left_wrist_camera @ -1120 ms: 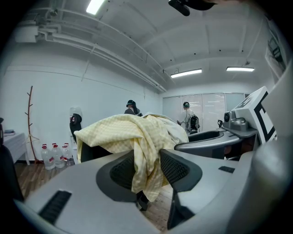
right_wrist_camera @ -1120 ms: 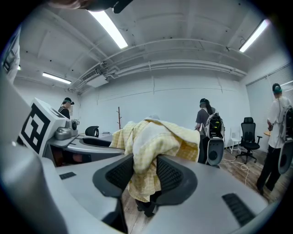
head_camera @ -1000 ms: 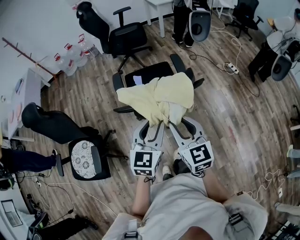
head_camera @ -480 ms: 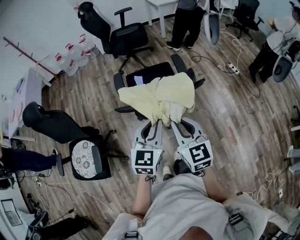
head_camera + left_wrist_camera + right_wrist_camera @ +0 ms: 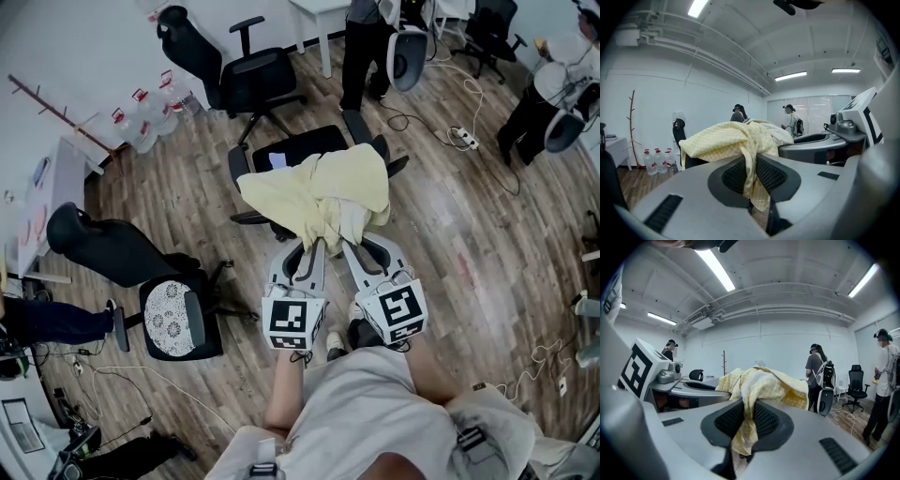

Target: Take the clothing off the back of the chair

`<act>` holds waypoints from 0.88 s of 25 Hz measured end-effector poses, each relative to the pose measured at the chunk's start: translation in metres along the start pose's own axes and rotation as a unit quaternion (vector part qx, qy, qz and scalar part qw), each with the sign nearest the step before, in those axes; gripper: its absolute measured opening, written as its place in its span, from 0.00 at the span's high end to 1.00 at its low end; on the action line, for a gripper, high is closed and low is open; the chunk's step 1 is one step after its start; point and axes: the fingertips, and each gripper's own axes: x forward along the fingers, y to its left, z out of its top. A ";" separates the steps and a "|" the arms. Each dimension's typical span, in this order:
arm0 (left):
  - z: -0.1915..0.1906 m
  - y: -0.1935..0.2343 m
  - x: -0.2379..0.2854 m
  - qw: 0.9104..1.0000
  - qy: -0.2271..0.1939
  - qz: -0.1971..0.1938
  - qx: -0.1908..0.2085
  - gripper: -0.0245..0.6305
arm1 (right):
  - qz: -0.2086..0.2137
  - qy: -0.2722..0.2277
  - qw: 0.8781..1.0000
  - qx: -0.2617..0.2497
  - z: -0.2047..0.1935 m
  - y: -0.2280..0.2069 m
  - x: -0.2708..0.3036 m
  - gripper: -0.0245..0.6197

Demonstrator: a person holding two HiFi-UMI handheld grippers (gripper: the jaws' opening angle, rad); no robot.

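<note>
1. Head view: nearest us, the left gripper and the right gripper sit side by side. Both have just been closing and now pinch the hanging hem of the yellow garment.
2. In each gripper view we see the cloth pressed between the ribbed pads.
3. The garment remains draped over the back of the black chair, unmoved.
4. Farthest off, the standing person and the white chair have shifted.

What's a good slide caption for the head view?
The left gripper and right gripper, jaws having just closed, each pinch the yellow garment draped over the black chair.
</note>
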 end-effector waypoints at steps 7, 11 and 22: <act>0.004 -0.005 -0.010 1.000 -0.004 -0.001 0.003 0.87 | -0.002 -0.009 1.000 -0.003 0.006 0.005 -0.009 0.87; 0.004 -0.008 -0.019 1.000 -0.008 -0.003 0.004 0.87 | -0.002 -0.013 1.000 -0.006 0.006 0.012 -0.017 0.87; 0.004 -0.019 -0.046 1.000 -0.016 -0.011 0.011 0.87 | -0.008 -0.020 1.000 -0.006 0.008 0.031 -0.039 0.87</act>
